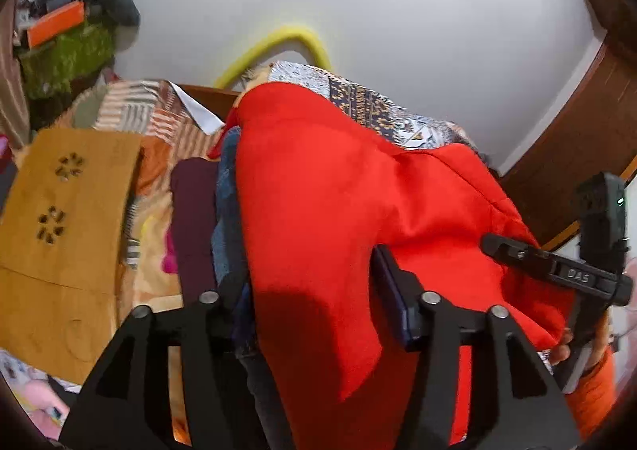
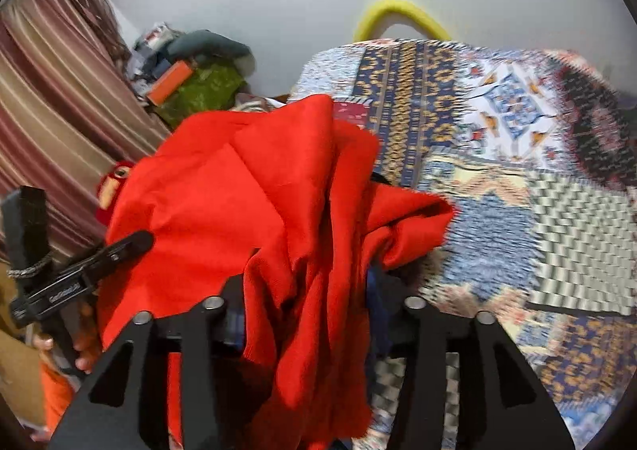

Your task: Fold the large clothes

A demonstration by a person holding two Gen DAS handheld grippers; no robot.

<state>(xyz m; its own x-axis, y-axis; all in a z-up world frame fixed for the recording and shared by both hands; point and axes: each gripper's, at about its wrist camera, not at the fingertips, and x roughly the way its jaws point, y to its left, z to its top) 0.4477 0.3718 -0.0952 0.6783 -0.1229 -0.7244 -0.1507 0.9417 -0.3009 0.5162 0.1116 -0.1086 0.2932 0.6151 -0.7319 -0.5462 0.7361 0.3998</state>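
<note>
A large bright red garment (image 1: 338, 191) lies bunched on the bed and runs back between the fingers of my left gripper (image 1: 310, 274). Its jaws stand apart, with the loose cloth filling the gap and the purple-padded right finger (image 1: 392, 290) beside the cloth's edge. In the right wrist view the same red garment (image 2: 239, 211) hangs in folds through my right gripper (image 2: 308, 290), whose jaws are also apart. Each view shows a black finger of the other gripper resting on the cloth (image 1: 513, 249) (image 2: 123, 245), held by a hand with an orange sleeve (image 2: 55, 390).
A patchwork quilt (image 2: 497, 171) covers the bed to the right. Dark purple (image 1: 195, 219) and blue (image 1: 229, 211) clothes lie left of the red one, beside a wooden lap table (image 1: 67, 211). A striped curtain (image 2: 51, 123), a clutter pile (image 2: 199, 83) and a yellow tube (image 2: 398, 14) stand behind.
</note>
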